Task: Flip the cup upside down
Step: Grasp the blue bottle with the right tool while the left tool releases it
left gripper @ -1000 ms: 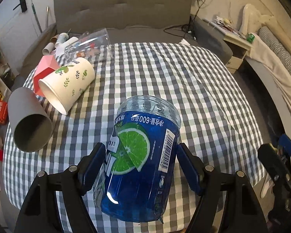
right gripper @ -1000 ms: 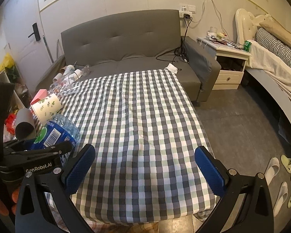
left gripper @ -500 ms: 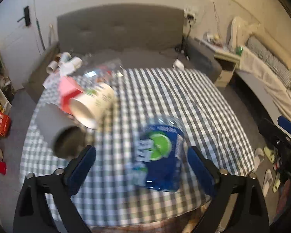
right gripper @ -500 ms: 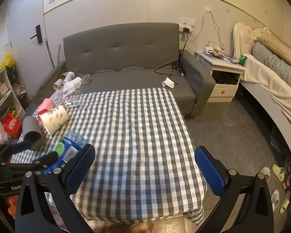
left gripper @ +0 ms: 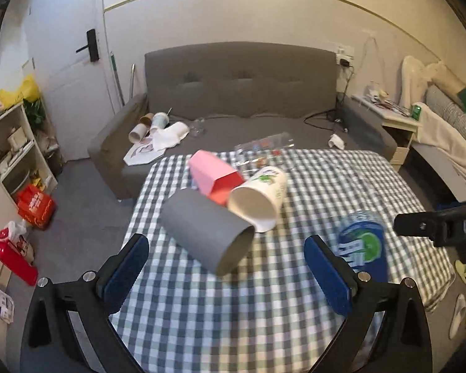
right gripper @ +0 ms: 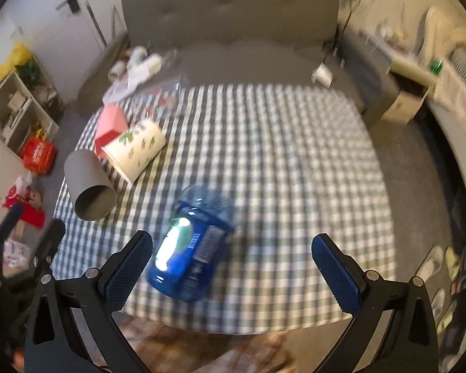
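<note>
Checked worktop (left gripper: 341, 168) carries everything. Grey cup (left gripper: 206, 233) lies on its side at the worktop's left edge, mouth toward the camera; paper cup (left gripper: 259, 197) touching beside it. Blue plastic cup (right gripper: 191, 253) near the front edge. Left tongs (left gripper: 230, 275) wide, empty; right tongs (right gripper: 233, 275) wide, empty. Grey cup likely light, crushable: grip mid-wall.

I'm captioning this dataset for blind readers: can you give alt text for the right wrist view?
A blue-labelled clear plastic cup stands on a green-and-white checked tablecloth, just ahead of the open, empty right gripper. Farther left lie a grey cardboard tube, a leaf-print white paper cup and a pink carton.
</note>
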`<state>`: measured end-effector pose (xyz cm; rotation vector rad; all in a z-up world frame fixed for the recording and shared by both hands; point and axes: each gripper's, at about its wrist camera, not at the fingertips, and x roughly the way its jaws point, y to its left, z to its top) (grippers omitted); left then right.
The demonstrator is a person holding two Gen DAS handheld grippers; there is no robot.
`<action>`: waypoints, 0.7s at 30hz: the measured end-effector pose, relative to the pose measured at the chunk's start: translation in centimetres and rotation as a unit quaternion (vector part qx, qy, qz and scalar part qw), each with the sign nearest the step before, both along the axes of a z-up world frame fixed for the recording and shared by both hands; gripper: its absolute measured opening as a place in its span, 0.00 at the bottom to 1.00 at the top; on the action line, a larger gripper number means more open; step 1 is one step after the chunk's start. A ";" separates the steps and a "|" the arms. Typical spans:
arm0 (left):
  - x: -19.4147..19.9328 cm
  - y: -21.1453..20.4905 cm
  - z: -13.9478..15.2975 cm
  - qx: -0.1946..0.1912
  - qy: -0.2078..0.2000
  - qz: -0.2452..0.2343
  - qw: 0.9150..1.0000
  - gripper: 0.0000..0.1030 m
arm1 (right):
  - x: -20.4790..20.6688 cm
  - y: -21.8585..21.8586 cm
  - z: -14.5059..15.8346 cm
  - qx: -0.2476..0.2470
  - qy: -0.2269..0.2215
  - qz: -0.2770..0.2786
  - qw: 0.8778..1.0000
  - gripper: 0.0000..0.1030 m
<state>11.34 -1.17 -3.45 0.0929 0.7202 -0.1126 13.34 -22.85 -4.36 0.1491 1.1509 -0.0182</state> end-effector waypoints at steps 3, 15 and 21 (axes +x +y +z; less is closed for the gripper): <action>0.9 0.8 -0.9 0.002 0.009 0.006 1.000 1.00 | 2.3 0.6 -2.1 0.014 0.053 -0.003 0.998 1.00; 3.0 1.9 -2.7 -0.008 0.026 0.005 1.000 1.00 | 5.7 0.0 -7.2 0.043 0.140 -0.028 0.989 0.97; 3.1 1.8 -3.0 -0.006 0.033 0.004 0.999 1.00 | 6.4 0.6 -7.6 0.070 0.140 -0.019 0.987 0.82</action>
